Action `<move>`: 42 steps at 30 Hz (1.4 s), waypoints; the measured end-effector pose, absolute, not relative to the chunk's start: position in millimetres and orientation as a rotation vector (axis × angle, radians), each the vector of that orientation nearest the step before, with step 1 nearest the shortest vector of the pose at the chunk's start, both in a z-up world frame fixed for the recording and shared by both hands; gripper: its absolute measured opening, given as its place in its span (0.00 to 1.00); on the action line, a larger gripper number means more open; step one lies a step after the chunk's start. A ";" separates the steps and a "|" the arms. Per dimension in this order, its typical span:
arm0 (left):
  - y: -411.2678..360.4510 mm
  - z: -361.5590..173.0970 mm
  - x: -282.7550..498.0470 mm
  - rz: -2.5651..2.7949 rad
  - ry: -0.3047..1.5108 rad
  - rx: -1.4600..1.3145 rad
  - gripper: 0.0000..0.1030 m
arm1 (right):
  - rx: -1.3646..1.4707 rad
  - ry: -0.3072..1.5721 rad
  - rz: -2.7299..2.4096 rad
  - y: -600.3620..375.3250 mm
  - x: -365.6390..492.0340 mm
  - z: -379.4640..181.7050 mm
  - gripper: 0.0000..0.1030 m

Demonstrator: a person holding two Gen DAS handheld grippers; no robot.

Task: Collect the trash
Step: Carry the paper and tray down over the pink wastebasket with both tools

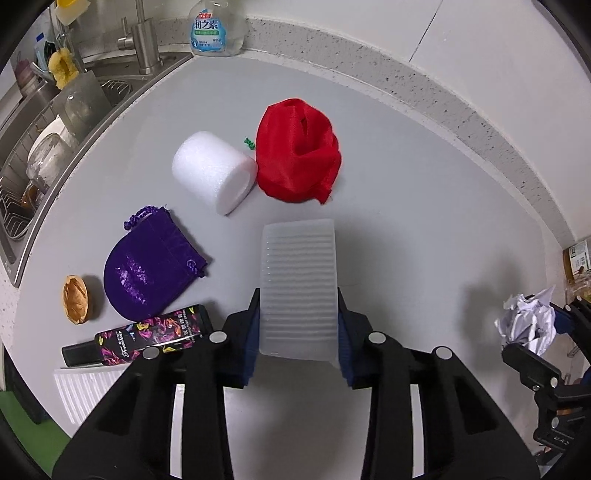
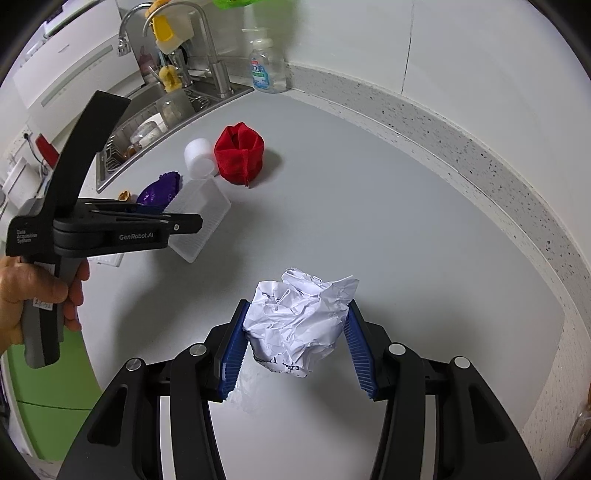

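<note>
1. Left wrist view: the left gripper (image 1: 299, 325) is clamped on a ribbed tray (image 1: 298, 280), a translucent, thin-walled plastic piece with fine ridges across it. The pads press its two long sides, so it sticks out forward over the counter (image 1: 424, 206); it looks held clear of the surface, probably as a catch-all or as trash itself, I cannot tell which.
2. Ahead lie a white foam roll (image 1: 214, 170), matte and cylindrical, on its side and touching a crumpled red mesh bag (image 1: 299, 151). To the left sit a purple velvet pouch (image 1: 147, 269) with a drawstring, half a walnut shell (image 1: 75, 300), and a dark patterned tube (image 1: 147, 334). These look like the litter not yet gathered.
3. A sink (image 1: 55, 122) with dishes fills the far left corner, and a soap bottle (image 1: 216, 27) stands against the backsplash.
4. At the right edge the right gripper (image 1: 535, 325) shows, pinching the paper ball (image 1: 526, 323).
5. Right wrist view: the right gripper (image 2: 297, 332) is closed on the paper ball (image 2: 299, 321), white, sharply creased, with some ink marks. The blue ribbed pads grip it from both sides, near the counter (image 2: 369, 221); it crushes easily, so a light squeeze should do.
6. To the left a hand (image 2: 33, 295) holds the left gripper (image 2: 177, 225), with the tray (image 2: 201, 218) tilted down toward the counter.
</note>
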State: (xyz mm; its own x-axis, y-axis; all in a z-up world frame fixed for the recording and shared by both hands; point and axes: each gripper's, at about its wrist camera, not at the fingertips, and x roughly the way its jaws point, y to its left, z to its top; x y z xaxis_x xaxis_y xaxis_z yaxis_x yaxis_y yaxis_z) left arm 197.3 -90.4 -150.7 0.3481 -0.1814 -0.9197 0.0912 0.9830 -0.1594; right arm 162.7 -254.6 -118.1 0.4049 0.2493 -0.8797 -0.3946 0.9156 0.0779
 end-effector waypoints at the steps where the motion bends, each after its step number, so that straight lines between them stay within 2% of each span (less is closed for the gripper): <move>1: -90.8 -149.7 196.3 -0.178 1.198 -0.084 0.34 | -0.152 1.081 0.410 -254.0 163.1 -118.4 0.48; 12: -84.0 -112.9 165.5 -0.155 1.115 -0.073 0.34 | -0.177 1.051 0.457 -244.4 157.3 -109.0 0.48; 22: -57.9 -78.1 104.8 -0.099 1.062 -0.080 0.34 | -0.222 1.002 0.560 -205.7 136.1 -93.7 0.48; 34: 13.7 -64.8 19.3 -0.023 1.048 -0.118 0.34 | -0.274 0.986 0.664 -125.1 88.6 -87.3 0.48; 42: 81.7 -81.5 -46.2 0.049 1.072 -0.155 0.34 | -0.299 1.001 0.746 -56.9 43.9 -96.1 0.48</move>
State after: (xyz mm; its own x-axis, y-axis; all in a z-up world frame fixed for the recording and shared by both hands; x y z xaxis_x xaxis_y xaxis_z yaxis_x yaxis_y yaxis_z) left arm -46.2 81.7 -81.5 0.4786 -0.0355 -0.8773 -0.1151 0.9880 -0.1027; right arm 43.9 -56.9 -96.1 0.3222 0.4273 -0.8447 -0.6875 0.7191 0.1015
